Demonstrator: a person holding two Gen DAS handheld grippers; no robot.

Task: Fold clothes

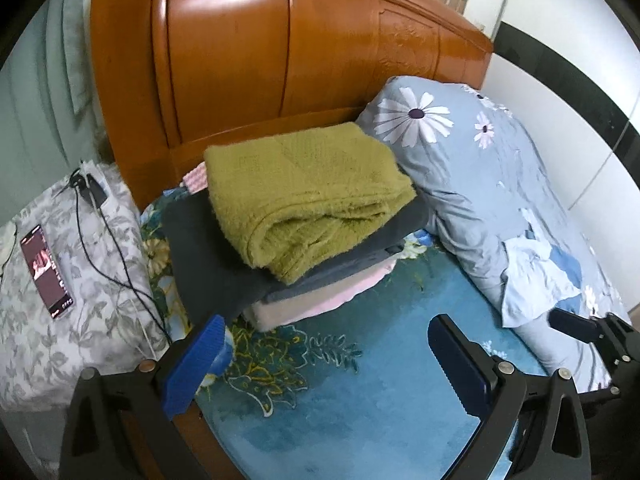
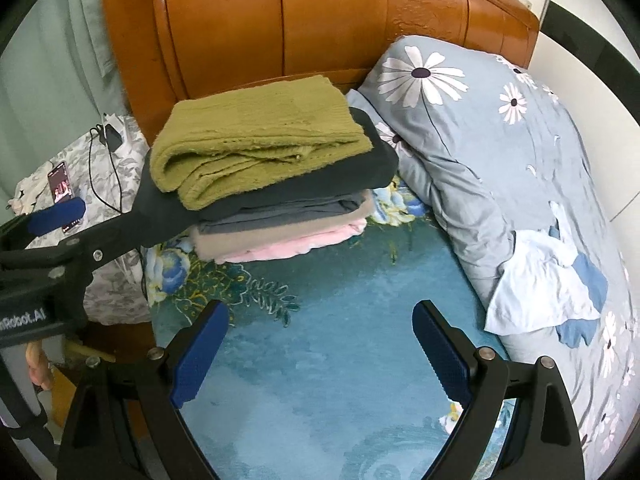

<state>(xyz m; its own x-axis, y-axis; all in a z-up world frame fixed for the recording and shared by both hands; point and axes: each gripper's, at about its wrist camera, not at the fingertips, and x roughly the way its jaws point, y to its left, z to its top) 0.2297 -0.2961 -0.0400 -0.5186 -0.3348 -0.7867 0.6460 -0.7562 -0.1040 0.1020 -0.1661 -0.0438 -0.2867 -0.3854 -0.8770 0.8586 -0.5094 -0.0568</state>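
Right wrist view: the right claw [image 2: 320,344] is spread wide and empty over the teal floral bedspread [image 2: 320,400].
Left claw: the left claw [image 1: 324,356] is likewise spread, holding nothing, low over the same bedspread; one of its blue pads shows at the right wrist view's left edge.
Finished pile: a fuzzy olive-green folded garment [image 2: 256,140] tops a stack of dark grey, beige and pink folded clothes [image 2: 280,224] near the glossy orange wooden headboard [image 2: 280,20].
Next piece, as I judge it: the crumpled pale-blue and blue patchwork garment [image 2: 548,280], lying on the grey daisy-print quilt [image 2: 480,120], well apart from the stack.
Doing it well: pinch the garment only, not the quilt under it; drag it to the bare bedspread and flatten it before creasing.
Watch: the stack leans over its base; keep both claws off it.
Bedside: a lit phone [image 1: 46,272] and black cables [image 1: 108,248] lie on grey leaf-print cloth.
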